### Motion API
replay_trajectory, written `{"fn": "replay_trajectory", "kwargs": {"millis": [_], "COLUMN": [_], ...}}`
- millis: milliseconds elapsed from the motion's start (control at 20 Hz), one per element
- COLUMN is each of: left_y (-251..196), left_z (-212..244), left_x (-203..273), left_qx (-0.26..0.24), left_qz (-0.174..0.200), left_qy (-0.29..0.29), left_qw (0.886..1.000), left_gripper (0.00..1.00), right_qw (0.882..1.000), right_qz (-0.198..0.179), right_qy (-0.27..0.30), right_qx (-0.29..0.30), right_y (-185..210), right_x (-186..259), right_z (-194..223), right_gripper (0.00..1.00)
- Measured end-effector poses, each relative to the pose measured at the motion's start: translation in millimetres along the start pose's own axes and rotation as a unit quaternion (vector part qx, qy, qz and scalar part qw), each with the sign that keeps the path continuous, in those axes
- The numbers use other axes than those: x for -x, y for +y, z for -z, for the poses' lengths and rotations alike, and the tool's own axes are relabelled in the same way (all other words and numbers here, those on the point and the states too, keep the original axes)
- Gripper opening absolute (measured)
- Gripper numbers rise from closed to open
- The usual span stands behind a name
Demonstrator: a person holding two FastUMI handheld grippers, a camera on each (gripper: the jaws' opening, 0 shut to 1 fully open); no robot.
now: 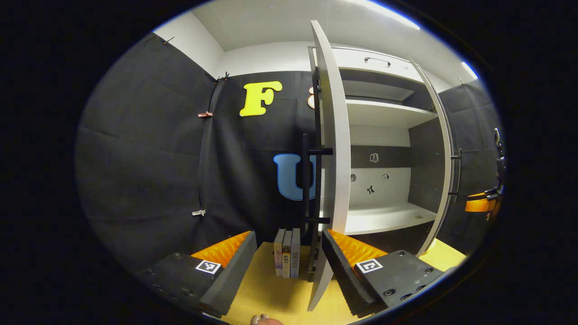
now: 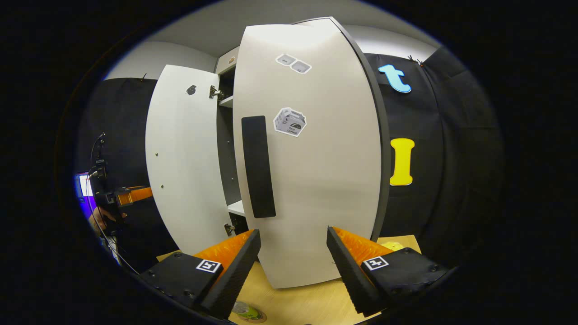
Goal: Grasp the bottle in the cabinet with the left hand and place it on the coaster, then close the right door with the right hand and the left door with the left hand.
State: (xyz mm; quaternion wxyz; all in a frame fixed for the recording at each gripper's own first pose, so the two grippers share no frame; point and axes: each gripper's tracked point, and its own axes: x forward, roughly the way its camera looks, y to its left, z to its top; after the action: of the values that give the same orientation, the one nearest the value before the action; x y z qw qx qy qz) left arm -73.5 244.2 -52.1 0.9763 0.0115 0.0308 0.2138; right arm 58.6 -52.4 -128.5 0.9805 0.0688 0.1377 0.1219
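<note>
Right gripper [image 2: 292, 266] jaws spread, perhaps touching right door [image 2: 316, 171].

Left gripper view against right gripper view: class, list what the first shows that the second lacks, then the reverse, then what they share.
Left gripper view: shelves inside the cabinet, and books standing on the table beside the left door, which is seen edge-on.
Right gripper view: the outer face of the right door, with stickers and a dark handle; a hand holding the left gripper.
Both: the two doors standing open, the wooden table, and an open gripper up front, here the right gripper.
</note>
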Motion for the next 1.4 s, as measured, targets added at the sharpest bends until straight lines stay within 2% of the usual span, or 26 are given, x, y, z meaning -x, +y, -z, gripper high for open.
{"fn": "replay_trajectory", "kwargs": {"millis": [150, 250, 300, 400, 450, 600, 650, 700, 850, 900, 1050, 1100, 1200, 1400], "left_y": [-2, -3, -5, -8, -9, -24, -29, -33, -53, -61, -85, -94, -113, -148], "left_z": [1, -1, -1, -1, -1, 1, 1, 2, 1, 1, 2, 2, 3, 5], "left_x": [-1, -1, -1, -2, -2, 3, 5, 6, 4, 2, -2, -5, -11, -27], "left_qx": [0.010, 0.002, -0.004, -0.009, -0.008, -0.001, -0.001, -0.002, -0.005, -0.005, -0.002, 0.001, 0.006, 0.003], "left_qz": [0.020, 0.025, 0.026, 0.030, 0.032, 0.044, 0.048, 0.054, 0.077, 0.085, 0.119, 0.131, 0.155, 0.191], "left_qy": [0.009, 0.009, 0.009, 0.009, 0.009, 0.009, 0.010, 0.010, 0.008, 0.007, 0.005, 0.004, 0.003, 0.002], "left_qw": [1.000, 1.000, 1.000, 0.999, 0.999, 0.999, 0.999, 0.998, 0.997, 0.996, 0.993, 0.991, 0.988, 0.982], "left_gripper": [0.93, 0.95, 0.92, 0.97, 0.94, 0.94, 0.92, 0.94, 0.92, 0.94, 0.94, 0.91, 0.94, 0.94], "right_qw": [1.000, 1.000, 1.000, 1.000, 1.000, 1.000, 1.000, 1.000, 1.000, 1.000, 1.000, 1.000, 1.000, 0.999], "right_qz": [0.009, 0.011, 0.011, 0.012, 0.013, 0.016, 0.014, 0.012, 0.011, 0.011, 0.013, 0.016, 0.023, 0.029], "right_qy": [0.002, 0.000, -0.001, -0.002, -0.002, 0.002, 0.001, 0.000, -0.001, -0.001, 0.000, 0.000, -0.001, -0.008], "right_qx": [-0.003, -0.009, -0.012, -0.016, -0.016, -0.017, -0.017, -0.017, -0.011, -0.009, -0.005, -0.003, -0.002, -0.013], "right_y": [-8, -10, -11, -14, -15, -20, -20, -19, -21, -22, -24, -27, -32, -37], "right_x": [0, -1, -1, 0, 1, 4, 4, 6, 7, 8, 11, 14, 18, 25], "right_z": [1, 1, 1, 1, 1, 5, 5, 4, 3, 2, 1, 1, 0, -4], "right_gripper": [0.98, 0.98, 0.98, 0.98, 0.98, 0.98, 0.98, 0.98, 0.98, 0.98, 0.98, 0.98, 0.98, 0.98]}}
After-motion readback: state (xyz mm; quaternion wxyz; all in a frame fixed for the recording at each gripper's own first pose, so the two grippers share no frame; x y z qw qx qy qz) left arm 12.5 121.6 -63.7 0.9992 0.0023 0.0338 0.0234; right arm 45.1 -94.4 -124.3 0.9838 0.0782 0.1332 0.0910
